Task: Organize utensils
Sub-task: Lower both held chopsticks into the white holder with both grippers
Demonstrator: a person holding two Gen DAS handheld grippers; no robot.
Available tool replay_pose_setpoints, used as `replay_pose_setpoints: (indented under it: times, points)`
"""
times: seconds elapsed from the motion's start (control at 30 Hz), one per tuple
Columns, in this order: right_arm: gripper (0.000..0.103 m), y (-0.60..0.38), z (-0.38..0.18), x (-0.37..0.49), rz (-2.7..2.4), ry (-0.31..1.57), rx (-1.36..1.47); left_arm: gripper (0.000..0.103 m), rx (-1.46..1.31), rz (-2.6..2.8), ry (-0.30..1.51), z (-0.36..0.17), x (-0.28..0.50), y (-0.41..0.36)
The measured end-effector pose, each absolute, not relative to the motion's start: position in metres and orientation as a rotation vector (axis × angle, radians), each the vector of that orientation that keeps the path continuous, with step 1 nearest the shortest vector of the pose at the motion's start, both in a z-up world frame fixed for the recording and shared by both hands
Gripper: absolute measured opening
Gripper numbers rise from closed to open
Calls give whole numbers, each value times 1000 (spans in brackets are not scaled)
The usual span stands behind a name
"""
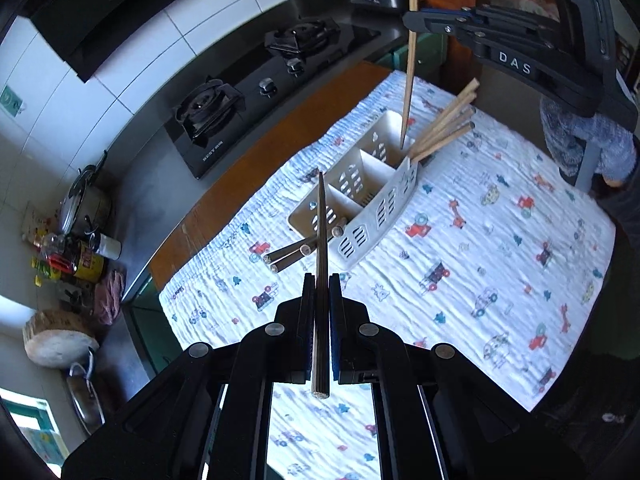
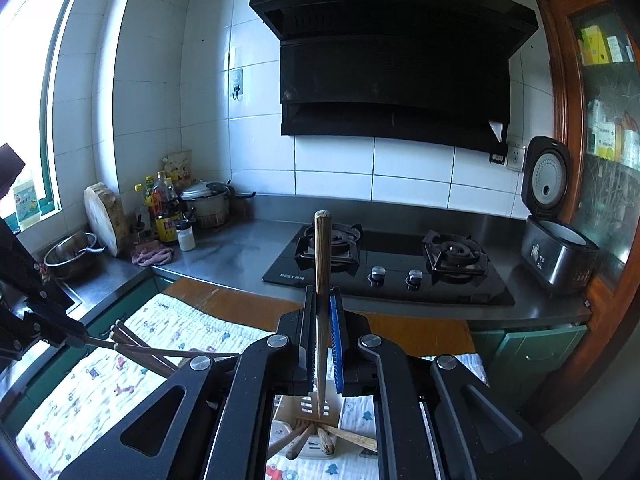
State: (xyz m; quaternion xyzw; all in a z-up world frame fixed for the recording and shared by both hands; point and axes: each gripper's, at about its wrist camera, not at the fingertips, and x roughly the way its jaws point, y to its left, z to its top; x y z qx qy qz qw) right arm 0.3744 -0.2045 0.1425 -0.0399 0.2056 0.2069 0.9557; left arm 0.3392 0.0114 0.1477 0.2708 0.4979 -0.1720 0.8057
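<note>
A dark chopstick [image 1: 321, 240] is clamped in the shut left gripper [image 1: 321, 280] and a pale chopstick [image 1: 410, 60] in the shut right gripper [image 1: 416, 24], and the white caddy [image 1: 394, 184] ahead could be tipped if a divider is struck.

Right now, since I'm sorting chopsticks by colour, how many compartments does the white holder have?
3 in the white holder, in a row: nearest the left gripper, holding dark chopsticks; middle, showing none; farthest, holding light wooden chopsticks.

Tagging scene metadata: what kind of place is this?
A home kitchen, most likely: a two-burner gas hob under a black range hood, a rice cooker on the steel counter, plus pots and sauce bottles.
</note>
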Motion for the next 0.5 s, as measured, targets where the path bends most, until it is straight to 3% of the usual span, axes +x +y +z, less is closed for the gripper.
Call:
replay_pose_setpoints:
  times: [0.5]
  points:
    - [7, -208, 128, 383, 424, 434, -60, 5, 718, -389, 1089, 171, 333, 17]
